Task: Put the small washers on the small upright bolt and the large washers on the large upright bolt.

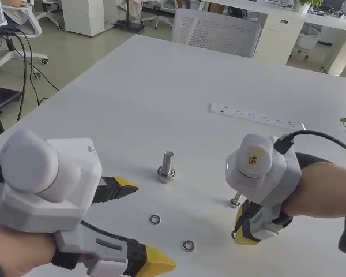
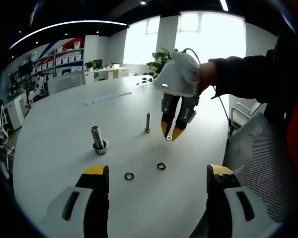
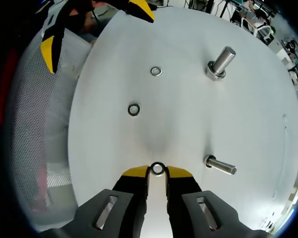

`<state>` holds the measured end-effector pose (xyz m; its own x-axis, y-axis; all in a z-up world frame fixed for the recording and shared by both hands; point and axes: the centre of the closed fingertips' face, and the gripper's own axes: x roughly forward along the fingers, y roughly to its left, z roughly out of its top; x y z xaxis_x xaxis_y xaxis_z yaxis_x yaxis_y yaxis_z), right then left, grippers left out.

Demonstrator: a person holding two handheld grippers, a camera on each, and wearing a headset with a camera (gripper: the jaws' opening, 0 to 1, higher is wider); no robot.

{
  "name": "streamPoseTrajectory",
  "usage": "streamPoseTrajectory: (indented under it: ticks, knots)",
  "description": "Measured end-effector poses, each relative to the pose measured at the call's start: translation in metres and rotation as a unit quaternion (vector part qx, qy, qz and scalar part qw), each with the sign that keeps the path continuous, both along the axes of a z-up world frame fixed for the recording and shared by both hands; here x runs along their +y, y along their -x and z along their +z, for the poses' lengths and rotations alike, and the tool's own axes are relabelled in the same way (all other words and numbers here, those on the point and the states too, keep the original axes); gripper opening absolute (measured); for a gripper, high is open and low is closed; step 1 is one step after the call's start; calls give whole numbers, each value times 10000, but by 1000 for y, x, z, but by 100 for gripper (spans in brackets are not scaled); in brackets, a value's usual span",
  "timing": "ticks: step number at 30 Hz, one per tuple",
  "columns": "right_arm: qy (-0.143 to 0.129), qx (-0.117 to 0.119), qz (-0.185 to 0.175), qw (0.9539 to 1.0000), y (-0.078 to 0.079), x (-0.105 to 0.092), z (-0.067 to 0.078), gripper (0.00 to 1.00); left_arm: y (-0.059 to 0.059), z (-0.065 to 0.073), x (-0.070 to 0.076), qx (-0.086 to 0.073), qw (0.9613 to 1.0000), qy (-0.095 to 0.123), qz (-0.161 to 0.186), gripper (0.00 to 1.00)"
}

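Note:
The large bolt [image 1: 168,166] stands upright mid-table with a washer round its base; it is also in the left gripper view [image 2: 97,138] and the right gripper view [image 3: 220,62]. The small bolt [image 1: 235,201] [image 2: 148,122] [image 3: 220,166] stands just beside my right gripper [image 1: 237,234] [image 2: 170,136] [image 3: 158,171], which is shut on a washer [image 3: 158,168] a little above the table. Two loose washers [image 1: 155,219] [image 1: 188,246] lie flat between the grippers. My left gripper [image 1: 143,226] [image 2: 158,171] is open with nothing between its jaws, near the front edge.
A white power strip [image 1: 256,115] lies at the back right of the white table [image 1: 132,104]. A mesh chair [image 1: 216,29] stands behind the far edge, and another mesh chair [image 2: 258,153] is close to the near edge.

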<state>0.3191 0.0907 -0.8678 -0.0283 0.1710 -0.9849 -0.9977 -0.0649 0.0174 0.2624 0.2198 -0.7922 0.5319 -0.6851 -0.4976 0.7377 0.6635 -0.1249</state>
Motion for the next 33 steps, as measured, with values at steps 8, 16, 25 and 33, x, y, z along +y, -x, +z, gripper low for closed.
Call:
streamPoseTrajectory:
  ticks: [8,16,25,33]
  knots:
    - [65,-8,-187,9998,-7,-17,4,14,-1,0,-1,12,10000,-2,-11,80]
    - [58,-42,-323,9995,-15,-24,8,14,-1,1,-1,16,10000,-3,-20,80]
    - [75,-140,-340,9993,-27,-31,18,14,-2,0,-1,39,10000,-15,-32,80]
    - [11,-306,-319,9990,-42,-29,38,14,-3,0,-1,47,10000,-27,-28,80]
